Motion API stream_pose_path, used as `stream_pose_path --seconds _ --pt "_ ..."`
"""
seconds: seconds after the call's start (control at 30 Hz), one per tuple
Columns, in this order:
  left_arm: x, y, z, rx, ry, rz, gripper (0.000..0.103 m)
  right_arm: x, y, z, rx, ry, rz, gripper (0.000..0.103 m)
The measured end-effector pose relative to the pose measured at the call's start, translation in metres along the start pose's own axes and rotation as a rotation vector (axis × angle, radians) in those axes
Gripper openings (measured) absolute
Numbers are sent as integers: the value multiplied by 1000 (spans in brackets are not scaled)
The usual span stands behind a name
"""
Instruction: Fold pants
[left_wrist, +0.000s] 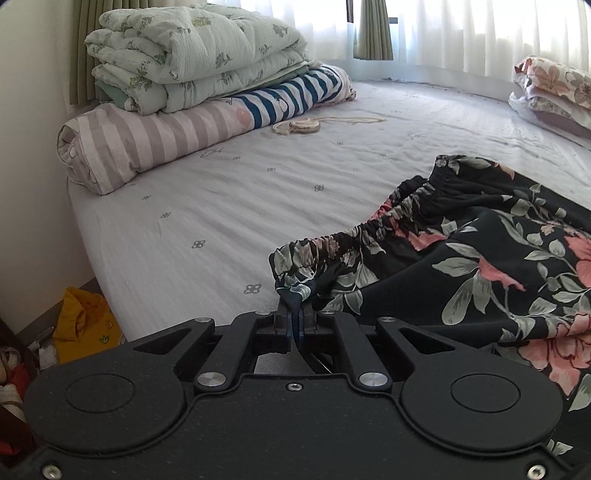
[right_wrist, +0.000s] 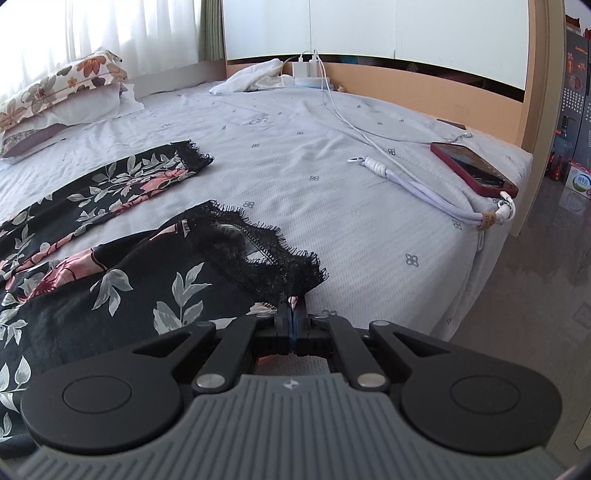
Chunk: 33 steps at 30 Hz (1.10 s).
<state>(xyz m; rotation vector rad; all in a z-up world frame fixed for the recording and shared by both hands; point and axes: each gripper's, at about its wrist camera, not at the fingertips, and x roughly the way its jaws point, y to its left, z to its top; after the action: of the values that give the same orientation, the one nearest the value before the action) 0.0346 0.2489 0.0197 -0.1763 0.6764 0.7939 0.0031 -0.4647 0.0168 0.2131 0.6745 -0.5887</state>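
Pants (left_wrist: 491, 258) spread on bed (left_wrist: 221, 206), waistband corner clamped in left gripper (left_wrist: 295, 314), hem of nearer leg clamped in right gripper (right_wrist: 293, 306), other leg (right_wrist: 110, 184) flat behind it. Stack of quilts (left_wrist: 192, 59) at far left by curtain (left_wrist: 480, 29), cord (left_wrist: 321, 123) just before it, pillows (right_wrist: 62, 92) by window side. Phone (right_wrist: 476, 168) at right edge of bed, cables (right_wrist: 369, 133) leading back to headboard (right_wrist: 406, 77).
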Motion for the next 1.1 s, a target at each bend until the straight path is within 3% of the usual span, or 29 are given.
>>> stream_pose_path --seconds 0.3,0.37,0.4,0.47,0.53,0.67,0.77,0.87,1.1 --pt "7 -9 -1 5 11 46 12 -2 6 3 -46 7 -6 7" --pt "6 -9 0 1 13 62 32 -3 6 4 -45 9 5 25" --pt "5 -8 2 -5 13 70 39 -5 6 5 -45 8 10 27" --pt "0 -5 5 -26 7 65 51 -9 7 7 -52 2 21 40" --pt "-5 -1 10 -51 -2 39 57 -15 9 11 -59 -5 30 49" --pt "-19 2 26 -78 -29 3 80 -28 14 26 -61 -21 67 66" --pt "-31 -1 40 -74 -55 -45 89 -41 20 41 -59 -35 108 76" --pt "-41 -7 55 -74 -56 -117 95 -54 29 58 -66 -58 151 86" --pt "-52 -30 86 -70 -52 -246 99 -68 52 98 -63 -85 244 91"
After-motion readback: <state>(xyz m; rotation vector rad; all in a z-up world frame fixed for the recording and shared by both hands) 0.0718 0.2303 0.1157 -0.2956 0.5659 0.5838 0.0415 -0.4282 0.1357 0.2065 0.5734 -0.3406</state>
